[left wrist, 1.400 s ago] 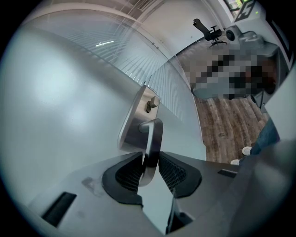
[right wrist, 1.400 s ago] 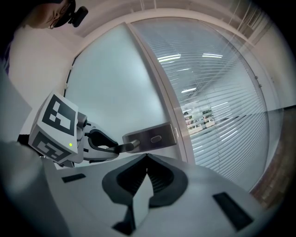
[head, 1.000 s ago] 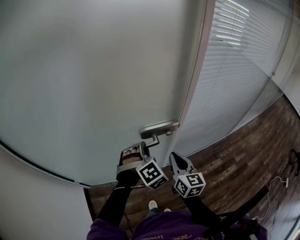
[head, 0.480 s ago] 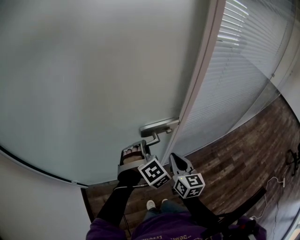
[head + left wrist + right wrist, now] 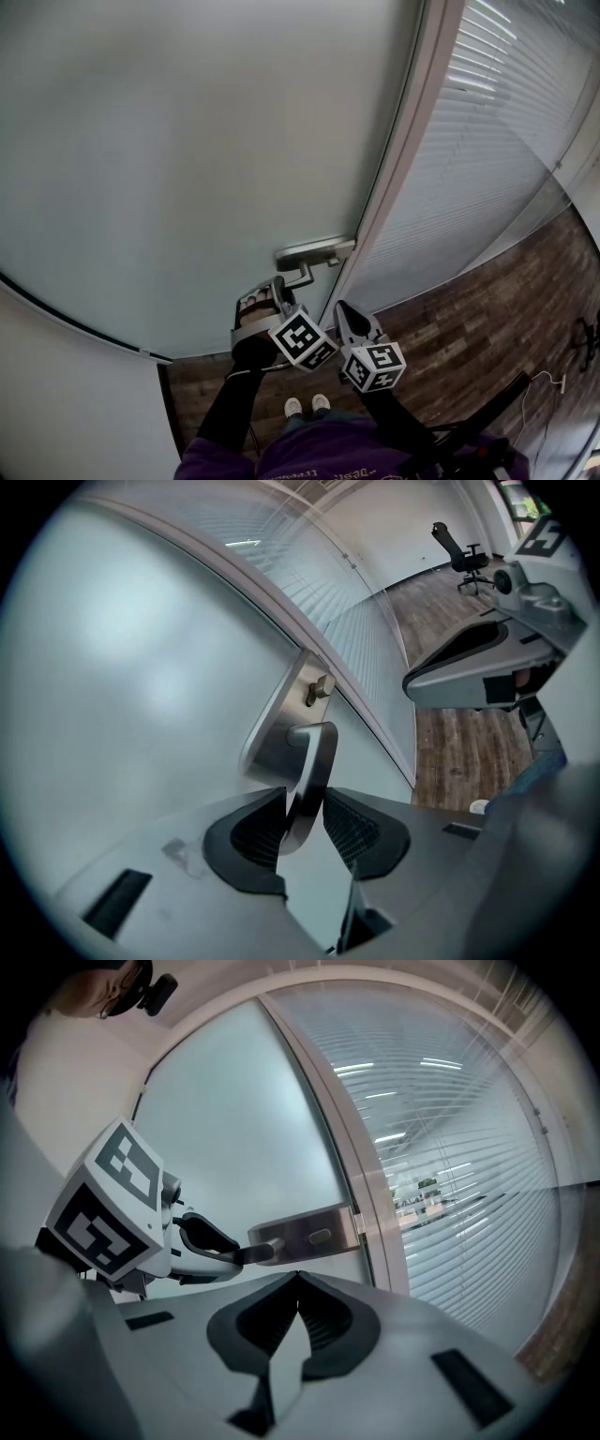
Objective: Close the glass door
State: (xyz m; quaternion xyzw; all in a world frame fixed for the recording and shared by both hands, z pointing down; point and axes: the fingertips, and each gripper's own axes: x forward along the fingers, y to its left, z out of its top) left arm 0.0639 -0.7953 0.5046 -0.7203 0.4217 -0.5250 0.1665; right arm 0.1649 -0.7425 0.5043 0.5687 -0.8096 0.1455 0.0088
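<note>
The frosted glass door (image 5: 187,141) fills the left and centre of the scene. Expect a heavy, rigid, breakable pane that swings with inertia. Take hold only at the metal lever handle (image 5: 300,274), which is smooth and liable to slip.

The left gripper (image 5: 305,808) brackets the lever loosely, and its jaws have just been opening. Just right of it, the right gripper (image 5: 342,309) is closed and empty.

Right again, the door's edge lies along the door frame (image 5: 403,159), apparently shut or nearly so. Against one second ago, the handle and both grippers sit almost unchanged.
</note>
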